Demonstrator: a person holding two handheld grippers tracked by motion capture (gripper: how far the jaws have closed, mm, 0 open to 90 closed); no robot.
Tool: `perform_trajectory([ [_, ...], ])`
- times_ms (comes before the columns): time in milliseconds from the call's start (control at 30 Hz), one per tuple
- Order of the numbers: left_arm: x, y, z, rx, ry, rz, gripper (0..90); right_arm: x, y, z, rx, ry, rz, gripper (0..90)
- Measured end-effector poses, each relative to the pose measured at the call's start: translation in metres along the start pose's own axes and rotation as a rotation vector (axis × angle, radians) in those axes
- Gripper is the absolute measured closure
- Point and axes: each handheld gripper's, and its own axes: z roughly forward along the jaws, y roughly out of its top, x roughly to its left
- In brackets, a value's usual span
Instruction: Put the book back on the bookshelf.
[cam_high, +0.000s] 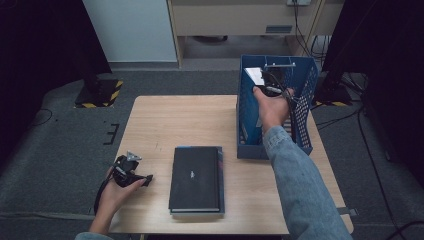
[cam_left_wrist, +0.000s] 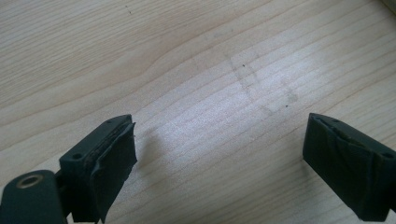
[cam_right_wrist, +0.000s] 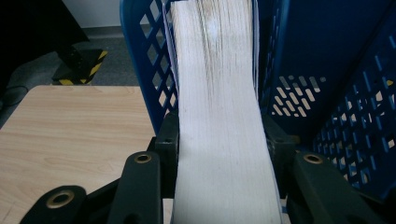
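Wooden table (cam_high: 165, 120), blue rack (cam_high: 248, 125) at its far right. Right gripper (cam_right_wrist: 217, 140) is clamped across a thick book (cam_right_wrist: 219, 116), page edges up, inside the rack. Looks heavy and stiff, so grab mid-spine. Left gripper (cam_left_wrist: 219, 154) sits wide, nothing between it.

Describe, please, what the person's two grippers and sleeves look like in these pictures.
Both grippers are black. The left gripper carries a grey three-cornered plate on top and trails a black cable; its jaw pads are wrapped in dark tape, with brass-coloured rivets in the arms. The right gripper has the same black arms and brass-coloured rivets, with a black cable. The right sleeve is light blue denim.
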Motion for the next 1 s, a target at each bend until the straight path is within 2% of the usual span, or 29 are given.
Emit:
perform_trajectory([
  [100, 0.0, 0.0, 0.0, 0.0, 0.0, -0.001, 9.0, 0.0, 0.001, 0.004, -0.007, -0.013, 0.013, 59.8],
  [667, 0.0, 0.0, 0.001, 0.001, 0.001, 0.0, 9.1, 0.004, 0.005, 0.016, -0.045, -0.049, 0.018, 59.8],
  [867, -0.001, 0.0, 0.001, 0.0, 0.001, 0.002, 9.2, 0.003, 0.004, 0.022, -0.044, -0.062, 0.011, 59.9],
  [1000, 0.001, 0.001, 0.001, -0.001, 0.004, -0.001, 9.2, 0.005, 0.003, 0.023, -0.056, -0.079, -0.02, 59.8],
])
